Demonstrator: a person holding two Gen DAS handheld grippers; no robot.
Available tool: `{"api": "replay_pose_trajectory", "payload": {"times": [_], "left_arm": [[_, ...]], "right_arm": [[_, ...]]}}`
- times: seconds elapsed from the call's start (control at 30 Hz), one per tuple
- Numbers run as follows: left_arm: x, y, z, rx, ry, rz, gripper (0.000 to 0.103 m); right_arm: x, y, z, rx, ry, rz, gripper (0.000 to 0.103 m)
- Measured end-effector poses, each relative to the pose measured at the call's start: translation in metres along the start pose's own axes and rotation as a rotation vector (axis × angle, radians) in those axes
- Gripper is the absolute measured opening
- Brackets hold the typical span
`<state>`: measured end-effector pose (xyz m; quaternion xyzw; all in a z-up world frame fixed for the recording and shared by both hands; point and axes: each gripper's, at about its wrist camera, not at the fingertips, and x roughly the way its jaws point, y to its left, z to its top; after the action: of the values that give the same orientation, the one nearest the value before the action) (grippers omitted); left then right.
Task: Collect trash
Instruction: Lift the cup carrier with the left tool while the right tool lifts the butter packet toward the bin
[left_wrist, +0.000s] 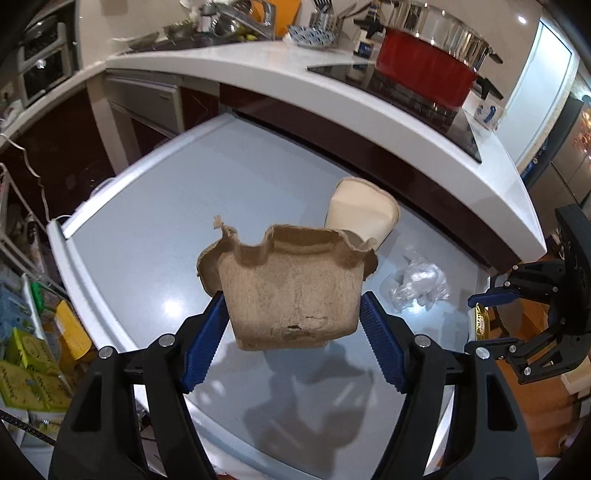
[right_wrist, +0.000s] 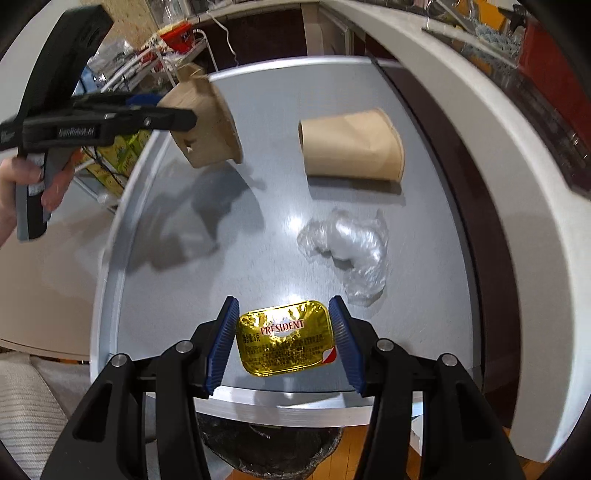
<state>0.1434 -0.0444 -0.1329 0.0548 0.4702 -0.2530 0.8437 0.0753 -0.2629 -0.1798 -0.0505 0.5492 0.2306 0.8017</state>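
**Materials / finishes**

Table top (left_wrist: 229, 192): grey, smooth, semi-gloss, throws light glare; rim looks like brushed metal. Moulded pulp tray piece (left_wrist: 291, 291): brown, matt, rough fibrous, ragged torn edge, small tear low on its wall. Paper cup (right_wrist: 351, 146): tan kraft, matt, smooth, creased. Plastic wrap (right_wrist: 347, 247): clear thin film, crumpled, shiny. Butter packet (right_wrist: 286, 338): gold foil lid, glossy, wrinkled, printed. Left gripper (left_wrist: 291, 325) and right gripper (right_wrist: 284, 339): black matt plastic bodies, blue ribbed pads (right_wrist: 221, 347), bare metal screw heads. Counter (left_wrist: 332, 92): white, smooth. Pot (left_wrist: 424, 70): red gloss enamel. Floor (right_wrist: 376, 454): wood.
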Motion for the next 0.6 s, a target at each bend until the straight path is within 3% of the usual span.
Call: {"api": "replay_pose_trajectory", "payload": {"times": [0.27,0.6], "left_arm": [[-0.039,-0.018,-0.012,-0.041,-0.07,0.054,0.072],[-0.082,-0.044,-0.041,-0.092,-0.12,0.056,0.072]], "right_arm": [[-0.034,0.013,-0.001,-0.027,-0.082,-0.002,0.05],[-0.066,0.031,-0.025,-0.066,-0.111,-0.002,0.05]]}}
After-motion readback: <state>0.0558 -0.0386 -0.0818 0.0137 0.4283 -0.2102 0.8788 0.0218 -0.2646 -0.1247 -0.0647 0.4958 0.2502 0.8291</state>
